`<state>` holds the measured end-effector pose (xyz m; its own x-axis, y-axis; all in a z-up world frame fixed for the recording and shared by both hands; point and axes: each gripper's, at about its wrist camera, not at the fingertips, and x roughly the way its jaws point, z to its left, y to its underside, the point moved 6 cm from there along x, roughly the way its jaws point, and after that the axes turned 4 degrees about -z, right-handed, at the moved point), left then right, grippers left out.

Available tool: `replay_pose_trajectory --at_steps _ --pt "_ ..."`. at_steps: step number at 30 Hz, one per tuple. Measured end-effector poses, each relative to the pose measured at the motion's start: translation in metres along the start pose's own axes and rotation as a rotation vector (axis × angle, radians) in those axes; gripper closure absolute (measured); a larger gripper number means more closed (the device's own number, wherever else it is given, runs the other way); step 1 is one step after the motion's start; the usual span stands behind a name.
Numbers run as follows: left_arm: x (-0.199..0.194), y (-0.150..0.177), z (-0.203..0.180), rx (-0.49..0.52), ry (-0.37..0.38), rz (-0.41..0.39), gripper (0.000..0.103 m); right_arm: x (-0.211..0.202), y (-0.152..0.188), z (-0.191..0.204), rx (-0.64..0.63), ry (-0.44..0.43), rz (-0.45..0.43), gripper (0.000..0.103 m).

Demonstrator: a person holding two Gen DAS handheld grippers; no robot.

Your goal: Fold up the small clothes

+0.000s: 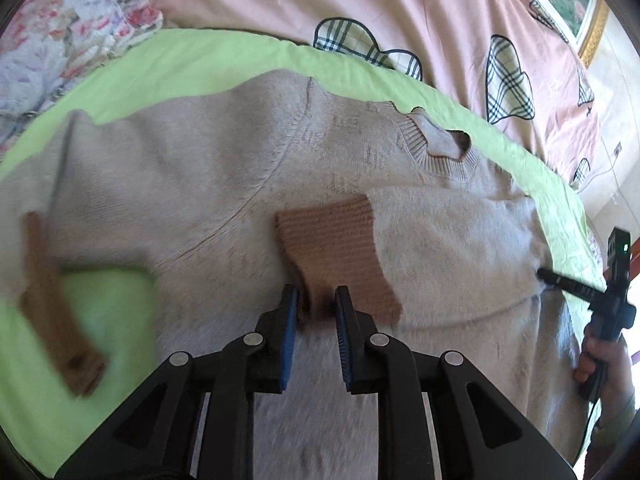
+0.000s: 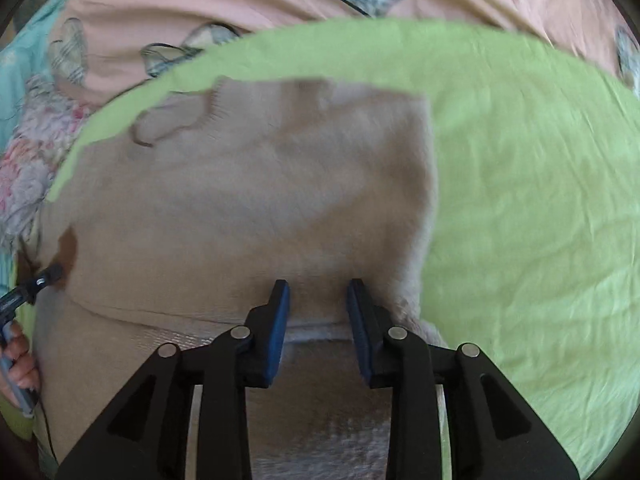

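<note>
A small beige knit sweater [image 1: 224, 184] lies flat on a green sheet [image 1: 208, 60]. Its right sleeve is folded across the chest, with the brown ribbed cuff [image 1: 340, 256] lying near the middle. My left gripper [image 1: 316, 300] has its jaws slightly apart around the lower edge of that cuff. The other sleeve's brown cuff [image 1: 56, 312] lies at the left. In the right wrist view the sweater [image 2: 260, 200] fills the middle, and my right gripper [image 2: 318, 292] is open over the folded sleeve edge near the sweater's right side. The right gripper also shows in the left wrist view [image 1: 560, 280].
A pink quilt with plaid shapes [image 1: 400, 8] lies behind the green sheet. A floral blanket [image 1: 60, 32] is at the far left. Bare green sheet [image 2: 520, 200] spreads to the right of the sweater. A framed picture [image 1: 576, 4] hangs at the far right.
</note>
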<state>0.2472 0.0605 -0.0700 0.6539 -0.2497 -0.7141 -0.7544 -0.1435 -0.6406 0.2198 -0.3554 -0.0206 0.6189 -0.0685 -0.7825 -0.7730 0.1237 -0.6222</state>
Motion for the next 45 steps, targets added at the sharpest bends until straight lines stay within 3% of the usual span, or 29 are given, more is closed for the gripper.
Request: replay_pose_trajectory --at_steps 4,8,13,18,21,23,24,25,28,31,34,39,45 --pt "-0.039 0.019 0.014 -0.048 0.008 -0.026 0.045 -0.034 0.002 0.010 0.019 -0.006 -0.060 0.070" --pt "-0.076 0.042 0.053 -0.175 -0.020 -0.044 0.044 -0.060 0.017 0.041 -0.014 -0.093 -0.085 0.061" --pt "-0.088 0.051 0.108 -0.340 -0.035 -0.038 0.044 -0.066 0.045 0.074 -0.009 -0.162 -0.053 0.059" --pt "-0.076 0.036 0.131 -0.466 0.078 -0.053 0.042 -0.066 0.081 0.102 -0.015 -0.199 -0.003 0.059" --pt "-0.064 0.028 0.147 -0.536 0.089 -0.067 0.042 -0.064 0.091 0.111 -0.019 -0.204 0.017 0.059" --pt "-0.057 0.022 0.155 -0.571 0.098 -0.088 0.048 -0.064 0.094 0.116 -0.018 -0.214 0.025 0.059" --pt "-0.053 0.019 0.155 -0.574 0.087 -0.094 0.062 -0.064 0.096 0.118 -0.021 -0.216 0.029 0.059" --pt "-0.050 0.016 0.157 -0.568 0.071 -0.097 0.091 -0.065 0.097 0.119 -0.026 -0.216 0.030 0.059" --pt "-0.044 0.014 0.157 -0.557 0.054 -0.098 0.094 -0.066 0.098 0.123 -0.030 -0.223 0.031 0.059" --pt "-0.061 0.008 0.140 -0.477 0.020 -0.148 0.096 -0.069 0.096 0.121 -0.016 -0.225 0.015 0.059" --pt "-0.082 -0.002 0.113 -0.421 0.045 -0.192 0.096 -0.072 0.095 0.117 0.000 -0.228 0.004 0.059" --pt "-0.104 -0.031 0.025 -0.274 0.169 -0.244 0.096 -0.081 0.093 0.106 0.036 -0.234 -0.025 0.059" --pt "-0.077 -0.049 -0.111 -0.087 0.337 -0.201 0.096 -0.097 0.089 0.078 0.096 -0.207 -0.076 0.059"
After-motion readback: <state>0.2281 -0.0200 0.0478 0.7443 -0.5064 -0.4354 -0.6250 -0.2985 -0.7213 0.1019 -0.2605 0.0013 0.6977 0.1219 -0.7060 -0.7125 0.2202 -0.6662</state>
